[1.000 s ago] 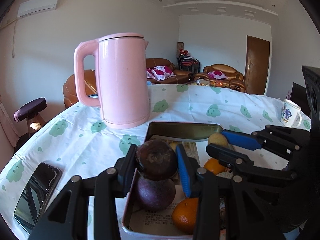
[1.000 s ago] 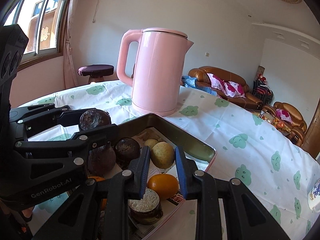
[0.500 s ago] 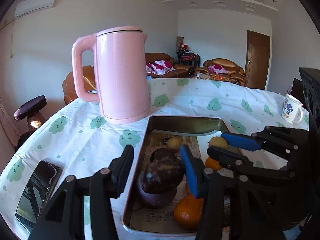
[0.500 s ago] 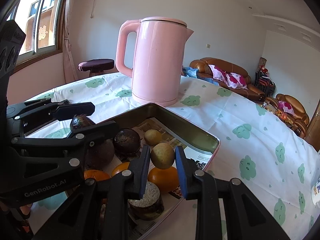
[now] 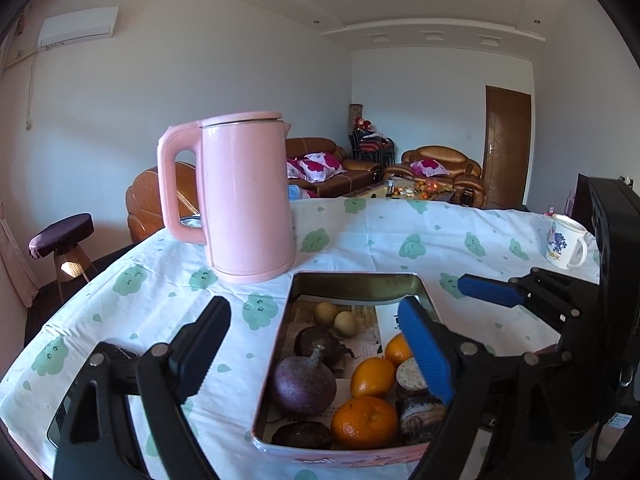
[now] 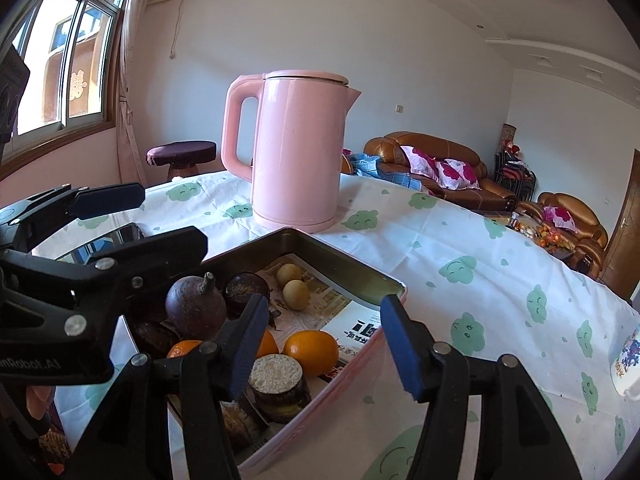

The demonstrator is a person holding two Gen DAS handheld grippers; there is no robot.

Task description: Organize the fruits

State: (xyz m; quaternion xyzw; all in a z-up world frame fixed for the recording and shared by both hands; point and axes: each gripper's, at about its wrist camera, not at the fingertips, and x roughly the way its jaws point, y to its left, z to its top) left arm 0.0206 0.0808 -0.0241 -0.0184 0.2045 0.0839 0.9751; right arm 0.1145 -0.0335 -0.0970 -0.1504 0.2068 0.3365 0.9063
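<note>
A pink metal tray (image 5: 358, 280) (image 6: 348, 276) lined with newspaper holds the fruit. In it lie a dark purple fruit with a stem (image 5: 306, 384) (image 6: 196, 306), several oranges (image 5: 364, 422) (image 6: 312, 350), two small yellow-brown fruits (image 5: 346, 322) (image 6: 296, 290), other dark fruits and a cut dark fruit (image 6: 276, 372). My left gripper (image 5: 314, 334) is open and empty above the tray's left edge. My right gripper (image 6: 324, 330) is open and empty above the tray's near right part. Each gripper shows in the other's view.
A pink kettle (image 5: 240, 196) (image 6: 296, 152) stands just behind the tray. A phone (image 5: 64, 412) (image 6: 100, 244) lies on the cloth left of the tray. A white mug (image 5: 564, 246) (image 6: 628, 360) stands at the far right. A stool and sofas are beyond the table.
My left gripper opened and let the dark purple fruit down into the tray. My right gripper opened and released a yellow-brown fruit into the tray. Both pulled back and up.
</note>
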